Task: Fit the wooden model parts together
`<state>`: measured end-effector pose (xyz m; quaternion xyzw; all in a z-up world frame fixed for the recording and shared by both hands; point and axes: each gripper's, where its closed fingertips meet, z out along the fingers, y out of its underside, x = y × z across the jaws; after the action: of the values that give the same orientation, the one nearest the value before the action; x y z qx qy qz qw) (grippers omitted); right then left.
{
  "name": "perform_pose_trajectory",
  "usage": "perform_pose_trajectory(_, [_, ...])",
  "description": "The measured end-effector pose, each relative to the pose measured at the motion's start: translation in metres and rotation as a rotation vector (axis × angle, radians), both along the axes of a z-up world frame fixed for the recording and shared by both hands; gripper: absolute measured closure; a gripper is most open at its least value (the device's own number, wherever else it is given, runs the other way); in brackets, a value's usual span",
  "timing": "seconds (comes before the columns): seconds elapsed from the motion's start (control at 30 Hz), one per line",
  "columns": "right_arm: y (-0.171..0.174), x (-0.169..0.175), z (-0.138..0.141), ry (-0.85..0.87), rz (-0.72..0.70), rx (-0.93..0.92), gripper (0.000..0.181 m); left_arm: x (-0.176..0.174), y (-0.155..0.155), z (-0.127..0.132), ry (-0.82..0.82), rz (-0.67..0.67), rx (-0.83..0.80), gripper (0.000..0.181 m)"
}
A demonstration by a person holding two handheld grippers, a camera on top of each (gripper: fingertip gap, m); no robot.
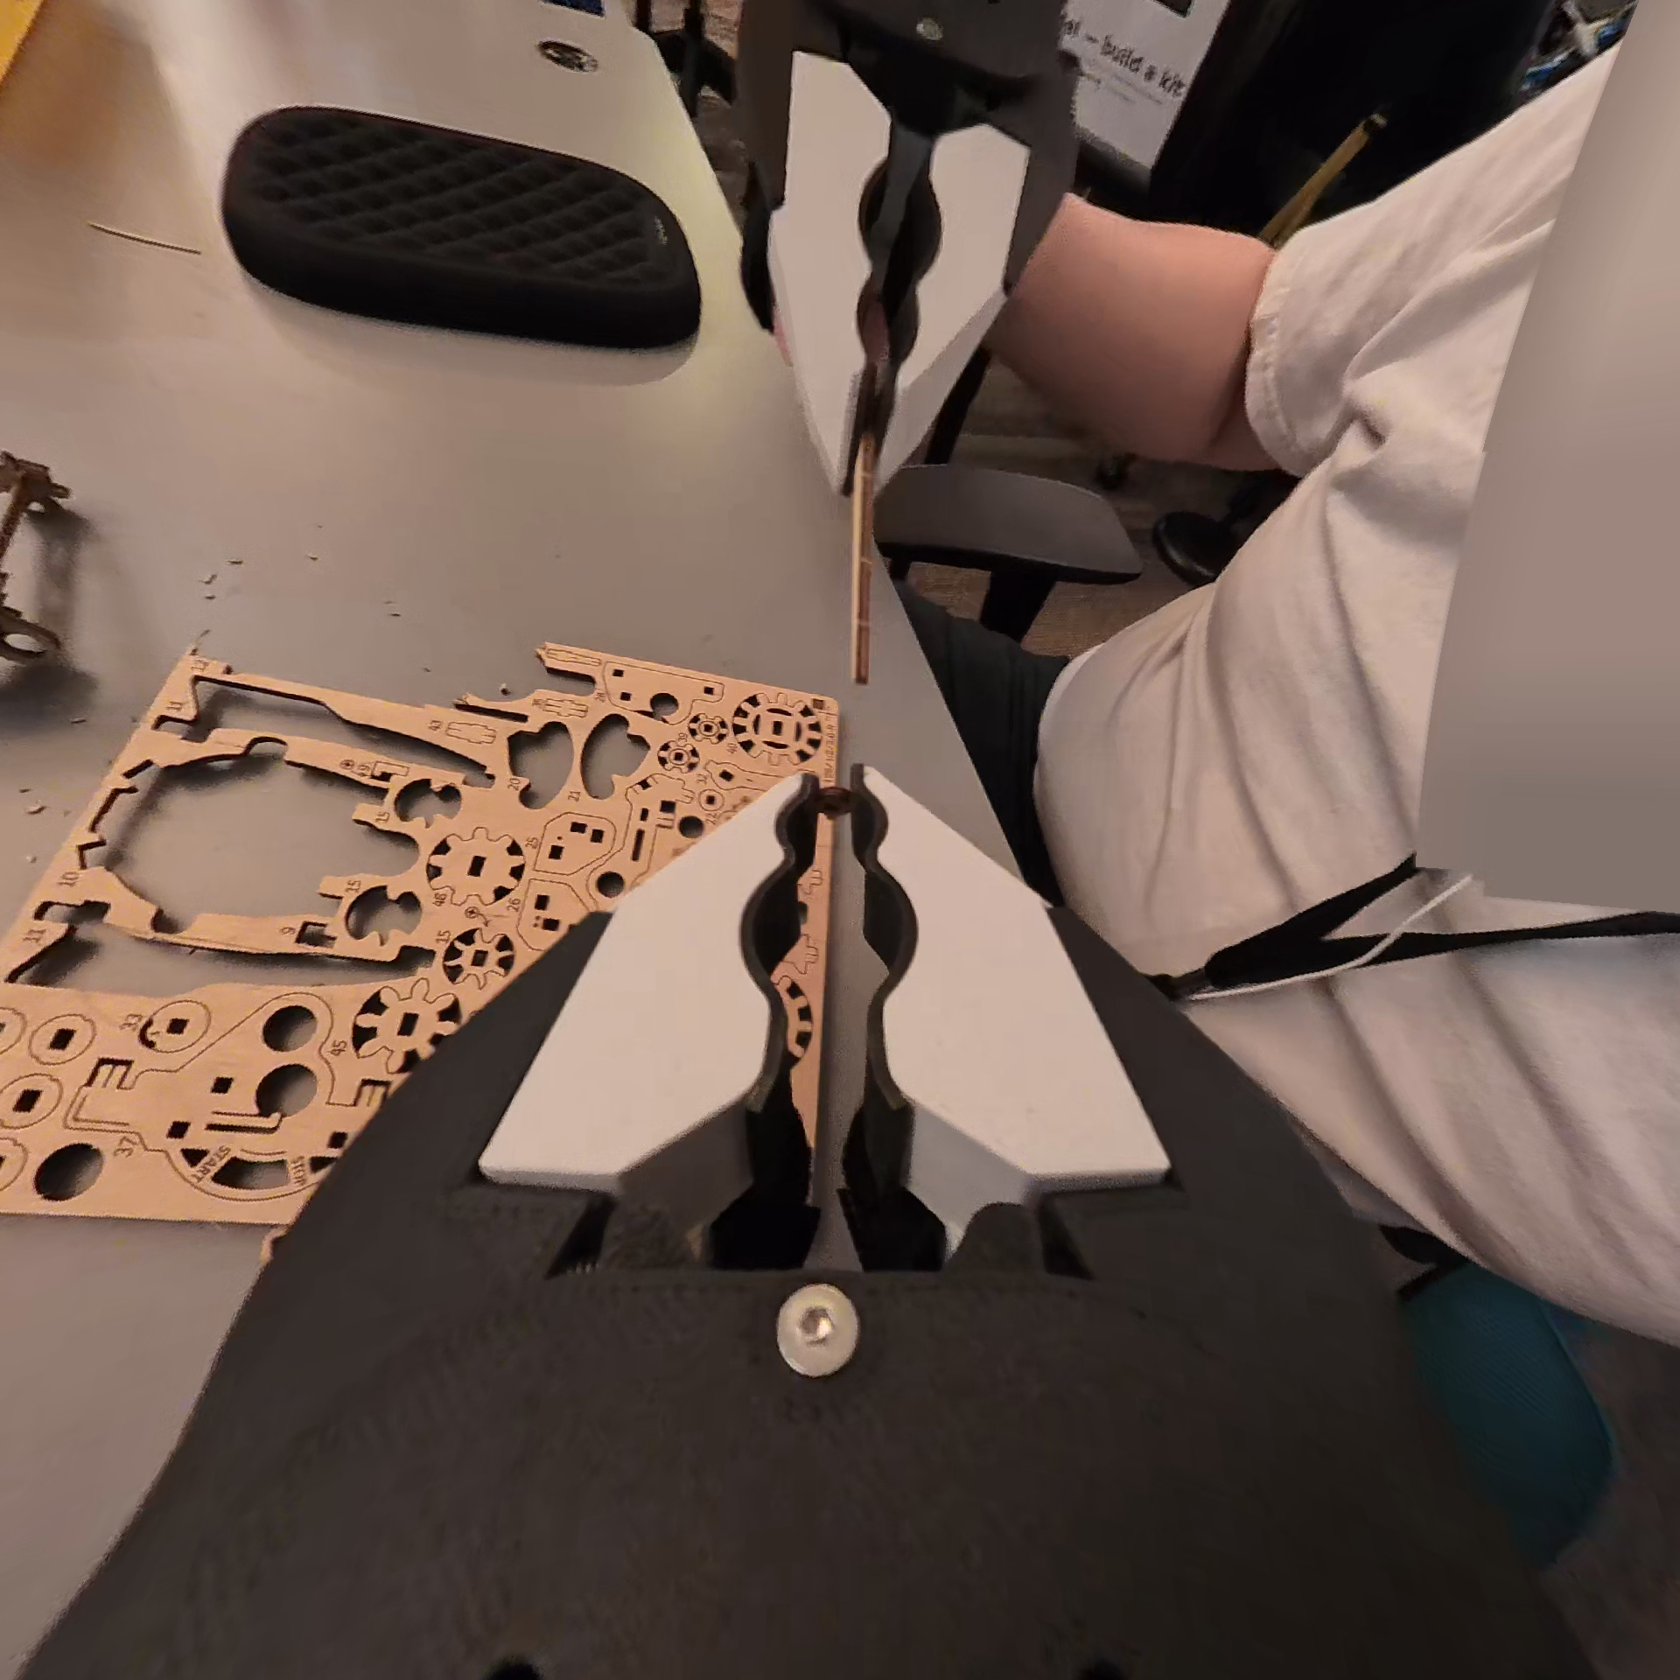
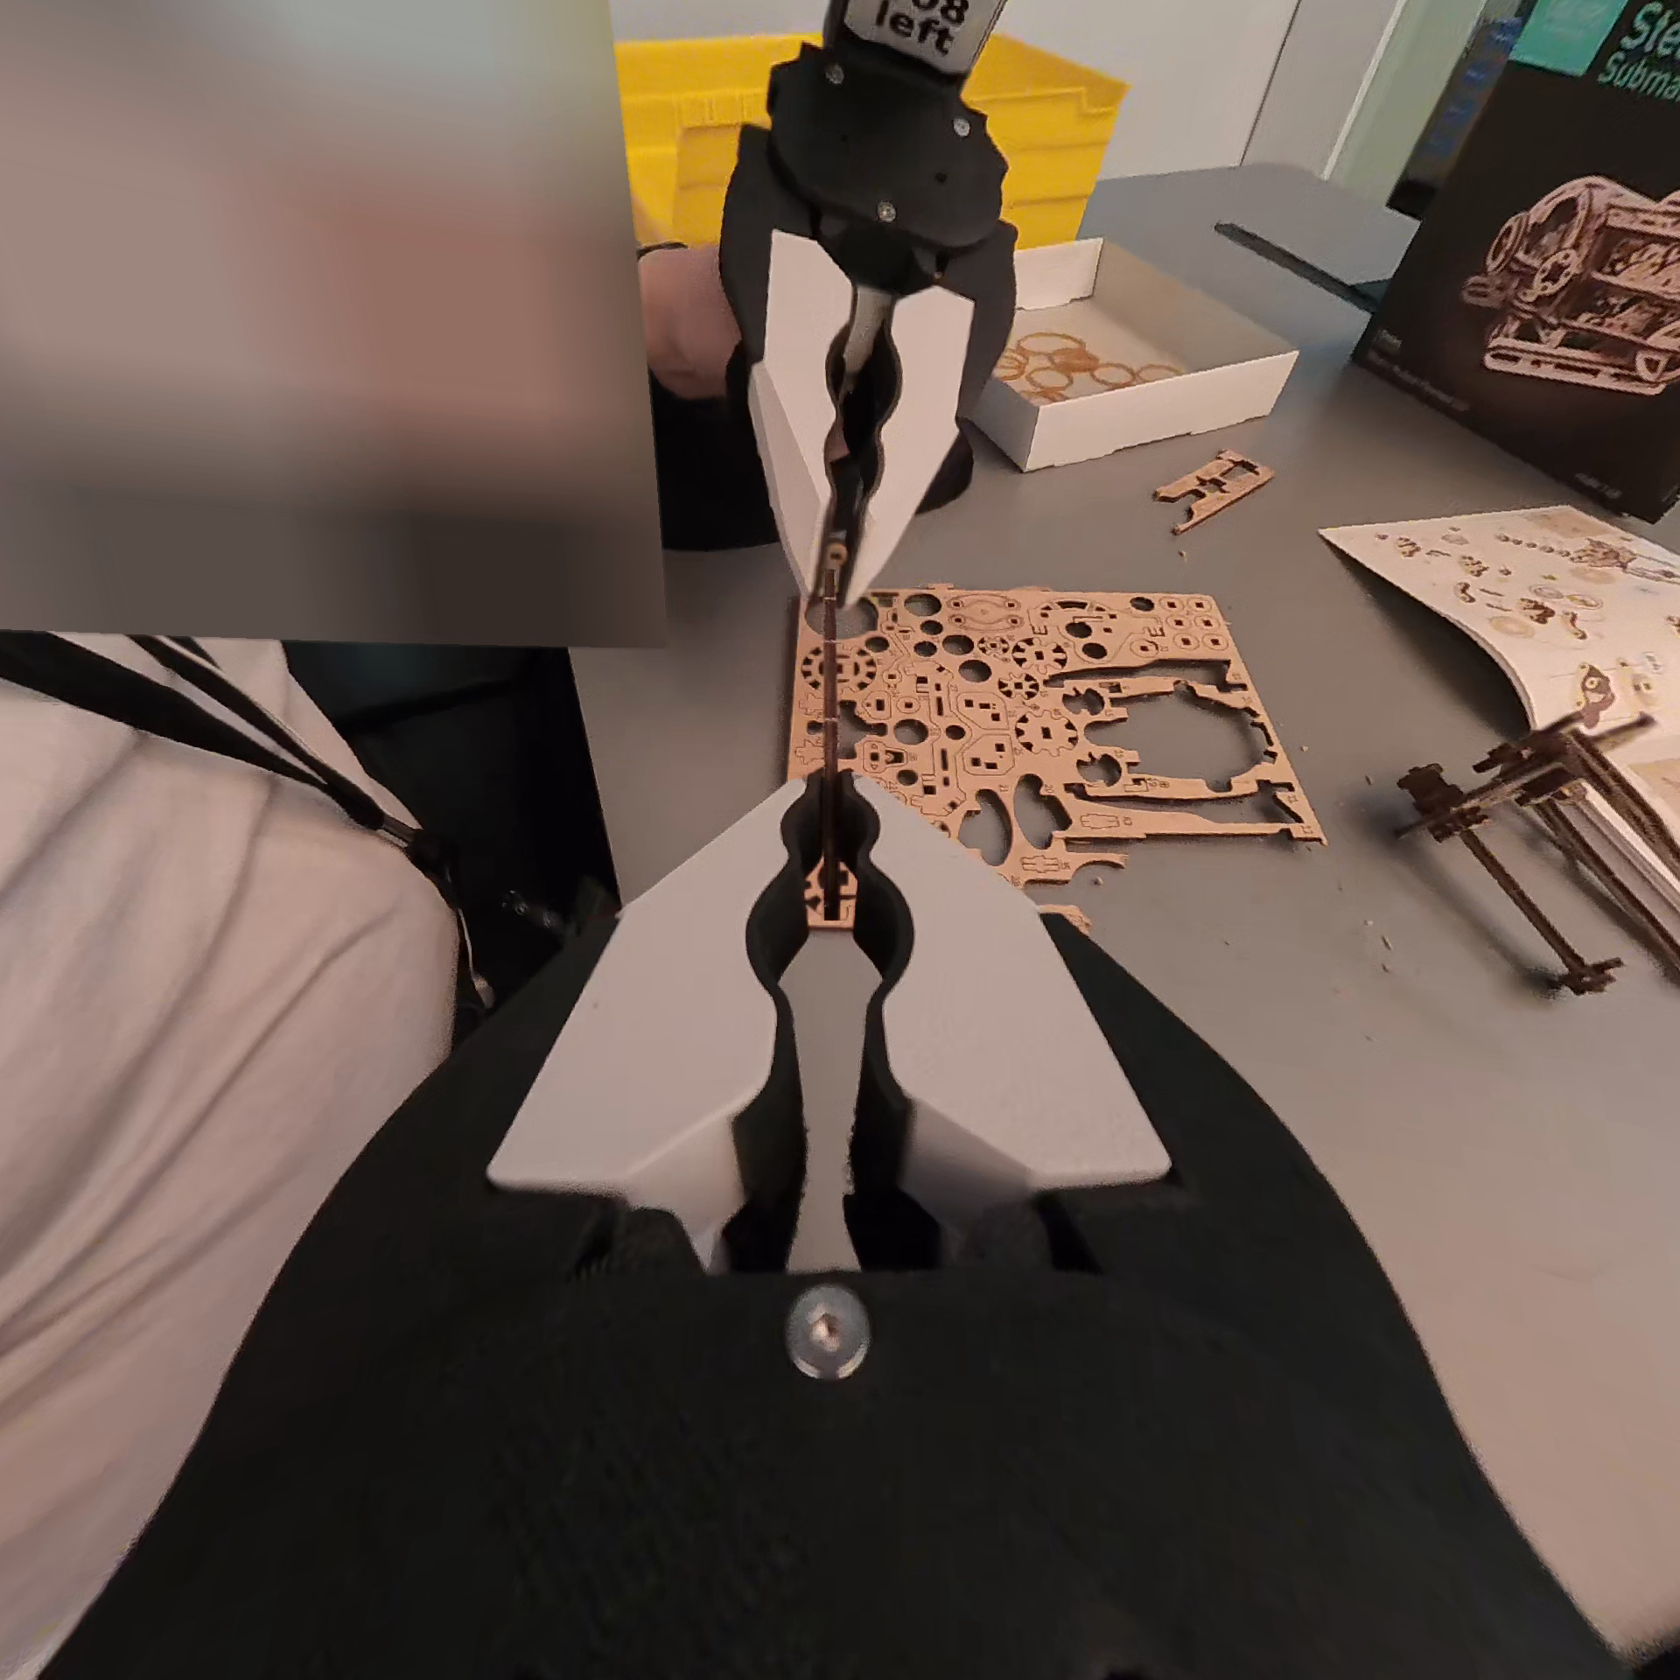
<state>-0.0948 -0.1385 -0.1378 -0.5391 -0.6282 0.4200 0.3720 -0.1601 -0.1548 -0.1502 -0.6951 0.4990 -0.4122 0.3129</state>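
My left gripper (image 1: 832, 786) is shut on a small brown wooden part (image 1: 835, 800) pinched at its very tips. It also shows at the top of the right wrist view (image 2: 832, 586), pointing down. My right gripper (image 2: 829, 791) is shut on a thin flat wooden piece (image 2: 829, 691), seen edge-on and sticking out past the tips. In the left wrist view the right gripper (image 1: 859, 473) hangs above, and the piece's (image 1: 860, 582) free end points at the left gripper's tips, a short gap away. Both are held above the table's near edge.
A laser-cut wooden sheet (image 1: 273, 909) (image 2: 1045, 727) with punched-out holes lies flat on the grey table (image 1: 455, 509). A partly built model (image 2: 1545, 818), booklet (image 2: 1500, 618), white tray of rings (image 2: 1136, 391), kit box (image 2: 1545, 273), yellow bin (image 2: 864, 118) and black pad (image 1: 455, 227) stand around. A person in a white shirt (image 1: 1318, 727) sits close. The grippers' ends are close to 8 centimetres from one another.
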Motion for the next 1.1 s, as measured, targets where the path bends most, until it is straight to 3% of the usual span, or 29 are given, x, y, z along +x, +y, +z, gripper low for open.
perform_pose_trajectory(0.2, [0.034,0.014,-0.016,-0.040,-0.152,0.041,0.181,0.006,-0.012,0.004,-0.013,-0.080,0.136,0.175])
perform_pose_trajectory(0.3, [0.073,0.036,-0.038,-0.152,-0.367,0.069,0.181,0.010,-0.019,0.017,-0.061,-0.109,0.233,0.175])
perform_pose_trajectory(0.47, [0.086,0.050,-0.062,-0.222,-0.459,0.008,0.181,0.009,-0.028,0.045,-0.197,-0.125,0.348,0.175])
perform_pose_trajectory(0.73, [0.082,0.047,-0.072,-0.253,-0.423,0.011,0.177,0.002,-0.043,0.075,-0.431,-0.225,0.119,0.176])
perform_pose_trajectory(0.83, [0.071,0.039,-0.051,-0.150,-0.370,0.044,0.163,-0.005,-0.055,0.089,-0.536,-0.315,-0.008,0.176])
perform_pose_trajectory(1.0, [0.010,0.004,0.044,0.248,-0.113,0.306,0.159,-0.016,-0.058,0.102,-0.644,-0.393,-0.187,0.176])
perform_pose_trajectory(1.1, [-0.032,-0.025,0.079,0.350,0.052,0.422,0.158,-0.015,-0.058,0.098,-0.635,-0.404,-0.240,0.176])
